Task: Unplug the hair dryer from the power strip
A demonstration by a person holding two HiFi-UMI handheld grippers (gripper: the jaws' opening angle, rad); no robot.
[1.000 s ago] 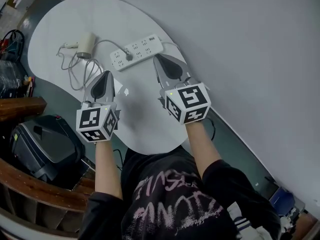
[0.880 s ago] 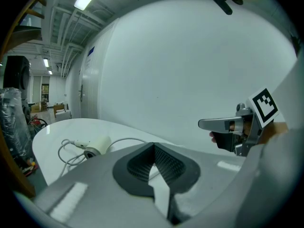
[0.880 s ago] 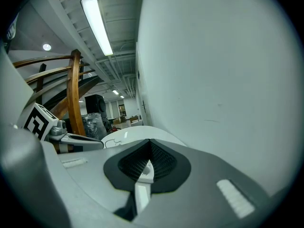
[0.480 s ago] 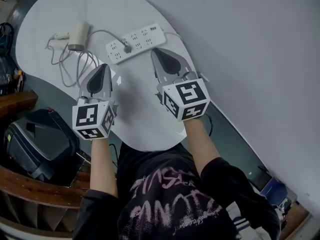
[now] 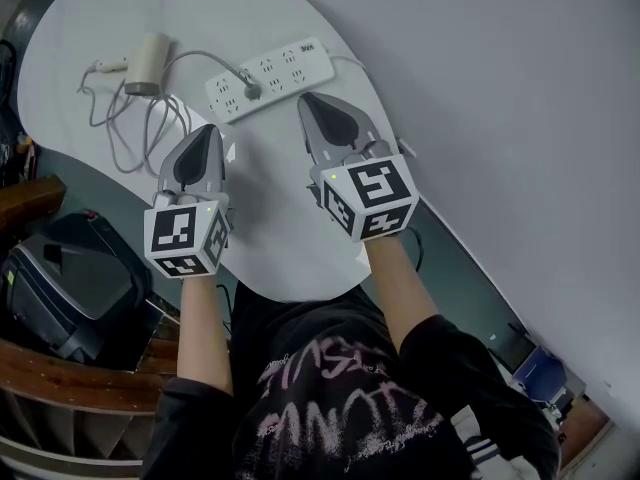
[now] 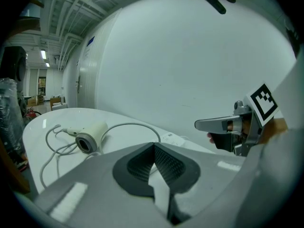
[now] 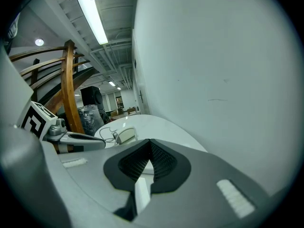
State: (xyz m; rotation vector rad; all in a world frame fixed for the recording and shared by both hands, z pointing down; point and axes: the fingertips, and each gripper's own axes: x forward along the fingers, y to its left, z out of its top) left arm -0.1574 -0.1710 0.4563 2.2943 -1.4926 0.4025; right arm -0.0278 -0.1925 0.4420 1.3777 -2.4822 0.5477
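A white power strip [image 5: 270,78] lies at the far side of the white table [image 5: 280,238], with the hair dryer's plug [image 5: 252,91] seated in it. The cream hair dryer [image 5: 148,63] rests to the strip's left, its cord [image 5: 150,128] looped on the table. My right gripper [image 5: 306,100] hovers just near of the strip's right half, shut and empty. My left gripper [image 5: 206,131] is shut too, near the cord loops, holding nothing. The left gripper view has its closed tips [image 6: 154,144] in front of the dryer [image 6: 88,137] and the strip [image 6: 173,137]. The right gripper's tips [image 7: 149,140] also meet.
A grey wall [image 5: 500,88] runs close along the table's right edge. Left of the table, lower down, stand a black case [image 5: 60,288] and a curved wooden rail [image 5: 60,368]. The table's near edge is just in front of the person's body.
Both grippers have sunk a little toward the table, still side by side with jaws closed. The dryer, cord and strip lie as before.
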